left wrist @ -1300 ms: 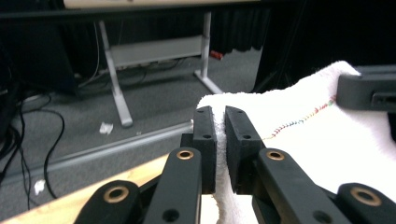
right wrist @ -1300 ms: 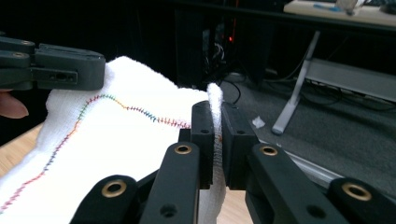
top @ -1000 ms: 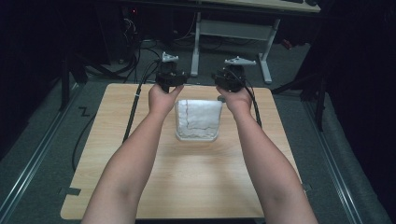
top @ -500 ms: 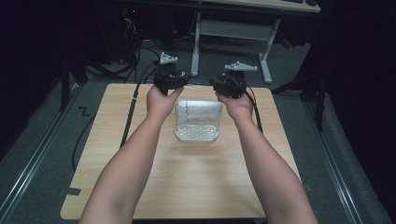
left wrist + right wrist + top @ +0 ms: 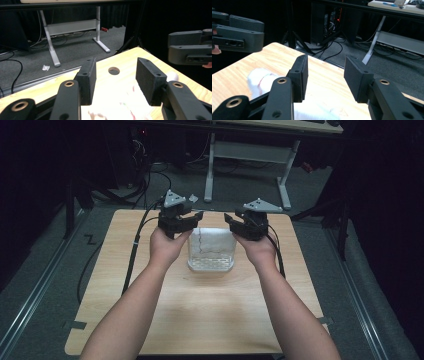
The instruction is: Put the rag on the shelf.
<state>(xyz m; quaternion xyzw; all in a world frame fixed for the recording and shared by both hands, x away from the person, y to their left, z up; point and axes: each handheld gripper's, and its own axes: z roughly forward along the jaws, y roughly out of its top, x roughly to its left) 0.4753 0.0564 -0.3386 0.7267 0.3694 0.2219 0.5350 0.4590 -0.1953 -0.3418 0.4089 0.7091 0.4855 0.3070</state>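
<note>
White cloth [image 5: 211,250], folded into a neat rectangle w/ a thin dark line across it, lies mid-table [image 5: 200,320]. Left gripper [image 5: 187,220] & right gripper [image 5: 236,222] flank its far corners, jaws just opening, wide apart, nothing between.

Grey carpet floor [image 5: 45,285], white-legged desk [image 5: 247,157]

Looking like a lab or recording workspace, not a home. A light wooden table [image 5: 200,315] is sitting on grey carpet [image 5: 45,290] with metal floor rails [image 5: 30,320] running along both sides. Black cables [image 5: 145,180] are trailing across the floor toward computer hardware [image 5: 332,22] under a desk. A white-legged desk frame [image 5: 247,157] is standing behind; dark curtains are closing off the surroundings.
</note>
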